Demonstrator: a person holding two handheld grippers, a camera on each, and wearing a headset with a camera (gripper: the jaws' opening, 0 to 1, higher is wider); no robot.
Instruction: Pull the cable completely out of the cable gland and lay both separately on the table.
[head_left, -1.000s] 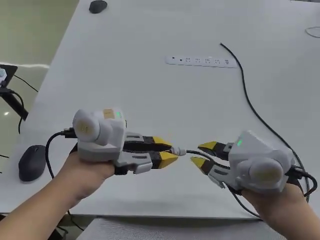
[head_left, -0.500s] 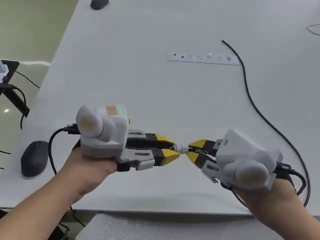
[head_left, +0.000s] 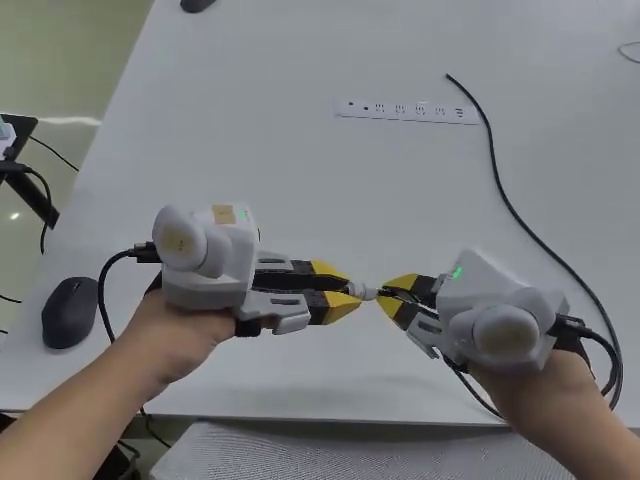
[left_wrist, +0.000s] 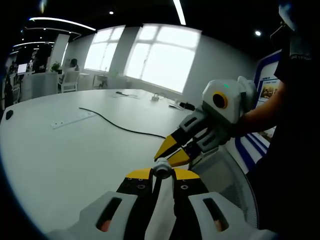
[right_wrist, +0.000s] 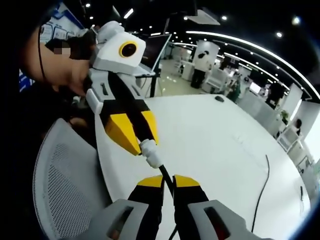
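Two grippers are held tip to tip above the near edge of the white table (head_left: 300, 170), each gripped from below by a hand. The left gripper (head_left: 345, 292) is carried almost level by the left hand (head_left: 175, 335), with the forearm reaching in from the lower left corner. The right gripper (head_left: 388, 298) is pointed back toward it from the right hand (head_left: 535, 390) and tilted slightly upward.

The white cable gland (head_left: 366, 294) is seen in the narrow gap between the two sets of yellow tips, off the table surface. In the left gripper view the gland (left_wrist: 162, 167) is clamped between that gripper's closed jaws. In the right gripper view the black cable (right_wrist: 167, 179) is pinched between the right gripper's closed jaws, and it is seen running straight up into the gland (right_wrist: 150, 152). The cable is thus not yet drawn out.

Beyond the grippers a broad bare stretch of tabletop is left open. A white power strip (head_left: 405, 110) is laid well away toward the far side, and a black cord (head_left: 520, 225) is trailed from beside it down toward the right hand. A dark mouse (head_left: 68, 312) is placed near the table's left edge, apart from the left hand. Below the table's near edge, the mesh of a chair (right_wrist: 65, 190) is visible in the right gripper view.
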